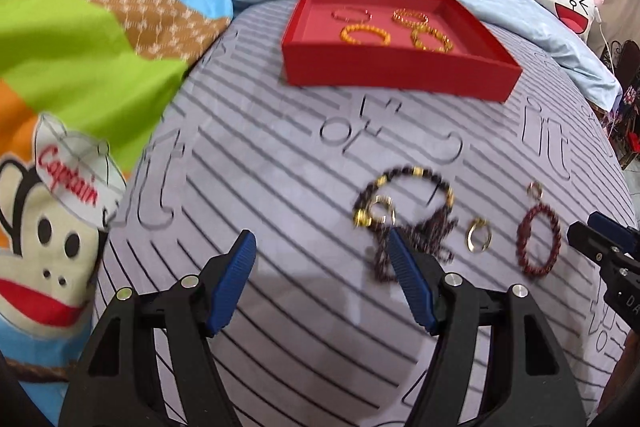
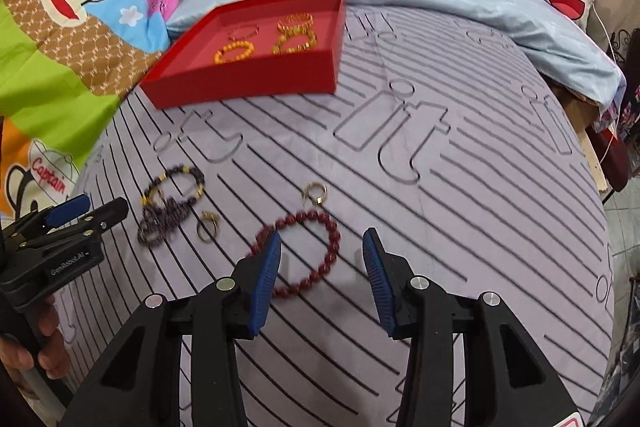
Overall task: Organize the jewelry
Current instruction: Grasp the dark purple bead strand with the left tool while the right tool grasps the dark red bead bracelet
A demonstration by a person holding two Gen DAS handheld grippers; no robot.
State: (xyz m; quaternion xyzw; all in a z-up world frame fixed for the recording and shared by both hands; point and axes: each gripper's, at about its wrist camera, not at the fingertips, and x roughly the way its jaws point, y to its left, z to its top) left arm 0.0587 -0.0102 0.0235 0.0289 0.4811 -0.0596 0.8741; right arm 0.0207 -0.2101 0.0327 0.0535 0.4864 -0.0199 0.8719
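**Four pieces in the tray, several more waiting on the bed**

The red tray stands on the striped bed sheet, far from both grippers. Inside it lie four pieces already: a thin reddish bracelet, an orange bead bracelet and two golden chain bracelets. So a part of the sorting looks done.

The rest is not yet collected. On the sheet, nearer to the cameras, I see a dark bead bracelet with gold beads, a tangled dark bead strand just beside it, a gold ring, a dark red bead bracelet and one small gold hoop above it. Another gold hoop seems to lie on the dark bracelet, but the picture is blurred there.

The left gripper has its fingers spread wide, with nothing between them; it hangs beside the dark strand. The right gripper has its fingers partly spread and empty over the dark red bead bracelet, whose loop passes under the left finger. I judge that less than half of the task is finished, and these bracelets are the next to be picked.
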